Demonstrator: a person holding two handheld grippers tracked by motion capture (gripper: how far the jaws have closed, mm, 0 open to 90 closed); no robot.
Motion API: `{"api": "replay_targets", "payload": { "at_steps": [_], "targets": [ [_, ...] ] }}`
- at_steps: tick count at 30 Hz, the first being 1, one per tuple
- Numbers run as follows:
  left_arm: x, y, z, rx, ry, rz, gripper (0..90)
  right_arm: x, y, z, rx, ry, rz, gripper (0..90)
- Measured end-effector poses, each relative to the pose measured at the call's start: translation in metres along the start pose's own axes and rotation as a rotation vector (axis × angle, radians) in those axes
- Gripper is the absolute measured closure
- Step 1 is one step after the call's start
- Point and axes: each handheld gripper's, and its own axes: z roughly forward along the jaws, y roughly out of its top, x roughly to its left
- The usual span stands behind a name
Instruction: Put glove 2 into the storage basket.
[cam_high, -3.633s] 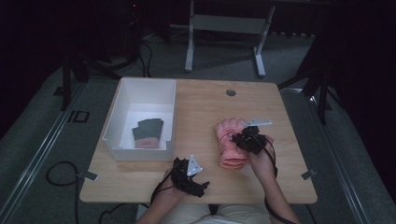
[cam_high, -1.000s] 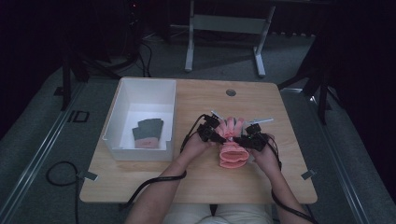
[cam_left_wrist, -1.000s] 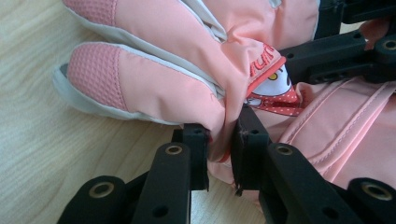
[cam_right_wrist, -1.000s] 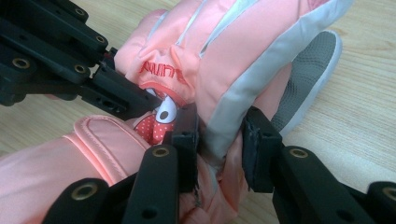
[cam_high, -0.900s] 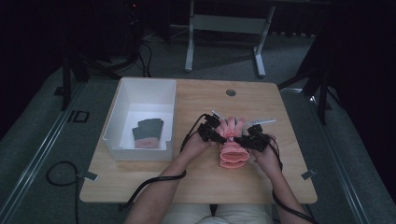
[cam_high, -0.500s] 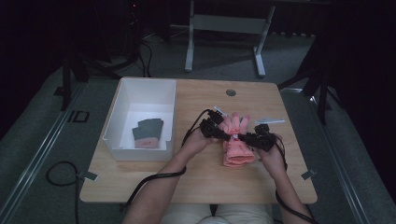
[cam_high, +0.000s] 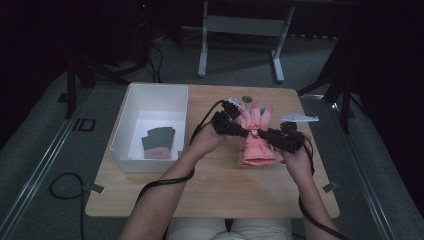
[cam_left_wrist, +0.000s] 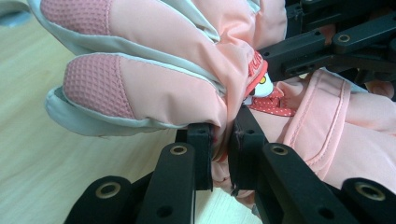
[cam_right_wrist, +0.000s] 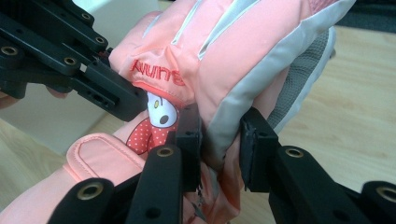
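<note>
A pink padded glove (cam_high: 255, 145) with grey trim hangs a little above the wooden table (cam_high: 215, 190), fingers pointing away from me. My left gripper (cam_high: 244, 132) comes in from the left and is shut on a fold of its fabric (cam_left_wrist: 154, 88); in the left gripper view the jaws (cam_left_wrist: 222, 140) pinch it just below a cartoon patch. My right gripper (cam_high: 261, 134) comes from the right, shut on the glove's grey-edged side (cam_right_wrist: 243, 46), with the padding squeezed between the jaws (cam_right_wrist: 220, 140). Each gripper view shows the other gripper's black arms close by.
A white box (cam_high: 122, 125) stands on the table's left half with a dark grey glove (cam_high: 157, 142) lying inside. A small round dark disc (cam_high: 247, 99) sits near the far edge. A metal stand (cam_high: 240, 25) and cables are on the floor beyond.
Both hands have risen, lifting the pink glove off the table so it now hangs between the grippers. Earlier still, the left gripper was down at the table's near edge.
</note>
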Motion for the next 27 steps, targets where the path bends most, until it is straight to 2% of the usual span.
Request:
{"api": "replay_targets", "payload": {
  "at_steps": [8, 10, 11, 14, 16, 21, 22, 23, 26, 27],
  "targets": [
    [0.000, 0.004, -0.040, -0.006, 0.044, 0.004, 80.8, 0.023, 0.028, -0.001, -0.024, 0.020, -0.032, 72.0],
    [0.001, 0.005, -0.043, -0.006, 0.050, 0.006, 80.8, 0.028, 0.034, -0.001, -0.024, 0.028, -0.038, 72.0],
    [0.002, 0.005, -0.055, -0.012, 0.057, 0.002, 80.8, 0.032, 0.039, 0.000, -0.031, 0.032, -0.042, 72.0],
    [0.002, 0.006, -0.065, -0.012, 0.074, 0.001, 80.8, 0.041, 0.049, 0.001, -0.037, 0.042, -0.055, 72.1],
    [0.003, 0.007, -0.078, -0.013, 0.093, 0.002, 80.8, 0.046, 0.055, 0.002, -0.045, 0.051, -0.060, 72.1],
    [0.005, 0.004, -0.099, -0.013, 0.117, -0.006, 80.7, 0.060, 0.068, 0.005, -0.050, 0.076, -0.076, 72.0],
    [0.005, 0.004, -0.099, -0.013, 0.117, -0.006, 80.7, 0.060, 0.068, 0.005, -0.050, 0.076, -0.076, 72.0],
    [0.006, 0.002, -0.108, -0.017, 0.128, -0.012, 80.7, 0.066, 0.074, 0.008, -0.054, 0.086, -0.086, 72.1],
    [0.006, 0.000, -0.113, -0.013, 0.135, -0.012, 80.7, 0.069, 0.076, 0.009, -0.055, 0.090, -0.089, 72.1],
    [0.008, -0.003, -0.124, -0.008, 0.150, -0.016, 80.7, 0.077, 0.082, 0.013, -0.058, 0.106, -0.100, 72.1]
  ]
}}
